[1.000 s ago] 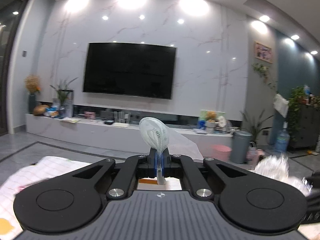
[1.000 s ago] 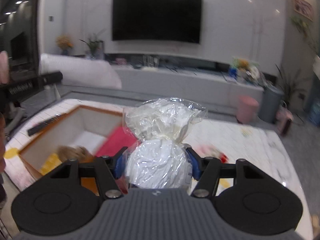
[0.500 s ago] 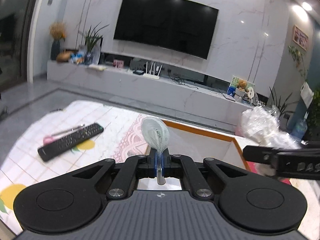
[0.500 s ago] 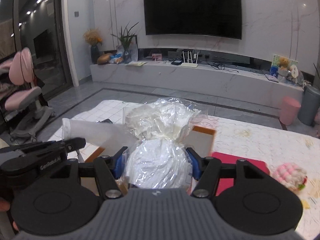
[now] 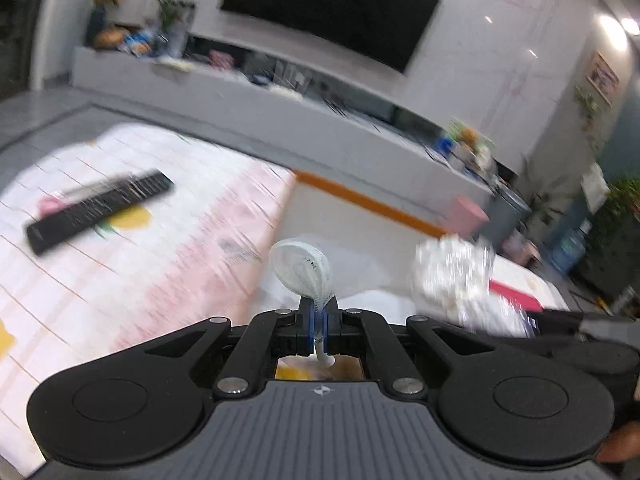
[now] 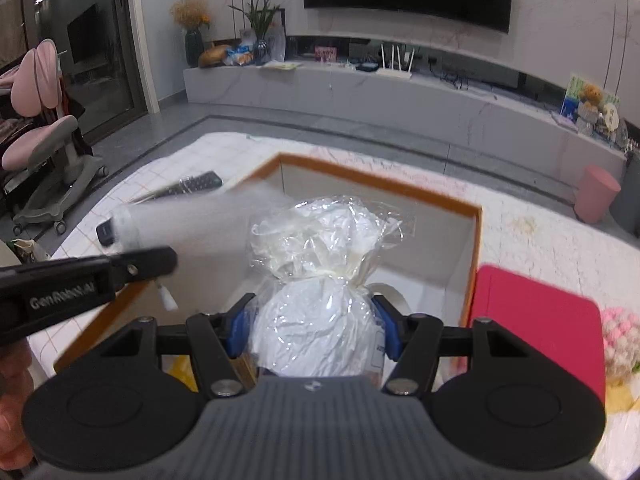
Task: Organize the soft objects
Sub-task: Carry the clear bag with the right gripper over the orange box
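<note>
An open box is sitting on the counter. A remote is lying to its left, a flat mat touching its right wall, and a knitted toy beyond the mat. The right tool is holding a tied bag over the box, with the left tool just left of it, gripping a pouch.

A crinkled, glossy clear plastic bag (white stuffing inside) is seen. Matt black plastic is shown by the right gripper; the box looks like smooth card.
</note>
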Available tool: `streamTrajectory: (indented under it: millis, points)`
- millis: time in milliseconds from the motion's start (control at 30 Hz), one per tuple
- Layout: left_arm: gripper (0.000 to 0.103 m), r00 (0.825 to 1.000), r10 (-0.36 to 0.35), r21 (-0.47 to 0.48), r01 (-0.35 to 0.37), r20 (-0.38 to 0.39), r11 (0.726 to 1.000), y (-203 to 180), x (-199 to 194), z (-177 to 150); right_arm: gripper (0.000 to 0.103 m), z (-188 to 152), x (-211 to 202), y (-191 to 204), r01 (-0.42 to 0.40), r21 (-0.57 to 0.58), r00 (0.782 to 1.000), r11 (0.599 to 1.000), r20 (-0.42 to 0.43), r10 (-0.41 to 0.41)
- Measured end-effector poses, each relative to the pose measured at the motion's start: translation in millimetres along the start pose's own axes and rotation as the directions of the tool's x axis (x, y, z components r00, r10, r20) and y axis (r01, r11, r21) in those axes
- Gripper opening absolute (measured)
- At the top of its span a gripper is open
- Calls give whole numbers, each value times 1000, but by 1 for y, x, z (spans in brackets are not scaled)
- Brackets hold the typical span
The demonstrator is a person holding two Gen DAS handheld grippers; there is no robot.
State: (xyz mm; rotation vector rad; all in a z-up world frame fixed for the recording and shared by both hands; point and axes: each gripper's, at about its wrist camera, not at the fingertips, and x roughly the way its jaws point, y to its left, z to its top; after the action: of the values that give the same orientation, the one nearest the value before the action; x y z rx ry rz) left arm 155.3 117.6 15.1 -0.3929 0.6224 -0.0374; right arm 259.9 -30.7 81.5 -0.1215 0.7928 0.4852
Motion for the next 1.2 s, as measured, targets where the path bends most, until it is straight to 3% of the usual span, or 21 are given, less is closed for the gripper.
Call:
streamTrajectory:
  millis: [233,367,500,600,667,733,800,833,1000,1067,1167,1200]
  points:
    - [4,996,-84,66,83,5,994,-41,-11,-16,61,-6,-43,-30,70,52,992,996,100,-75]
    - [4,984,-155,95,163,-83,982,-57,-6,-23,61,-2,-64,-42,92,51,988,994,123,-98]
    - [4,940,-284,59,299,-189,952,-63,6,-32,61,2,-75,-52,113,61,983,992,140,-120]
    - [4,925,-297,63,320,-239,945,-68,13,-35,61,3,-78,-54,115,69,982,991,144,-124]
    - [13,910,-274,72,310,-310,948,-69,21,-36,61,3,-80,-53,109,74,982,991,146,-118]
    - [57,901,-256,30,284,-351,958,-65,26,-36,61,1,-81,-49,107,69,982,992,146,-117]
    - [76,910,-261,2,277,-322,961,-59,24,-32,61,1,-80,-46,106,67,983,992,146,-115]
    - [82,916,-249,2,264,-315,965,-57,21,-30,61,2,-81,-45,104,67,983,992,146,-112]
    - [86,937,-202,27,219,-286,975,-49,9,-17,61,10,-92,-36,86,60,981,994,170,-95]
    - [86,916,-250,4,264,-313,964,-45,10,-13,61,14,-95,-30,81,48,980,996,179,-88]
    - [86,832,-364,-1,400,-418,917,-44,11,-11,61,19,-97,-20,75,27,979,997,189,-79]
    - [86,813,-391,8,437,-432,899,-44,8,-9,61,21,-97,-17,69,22,979,997,189,-72]
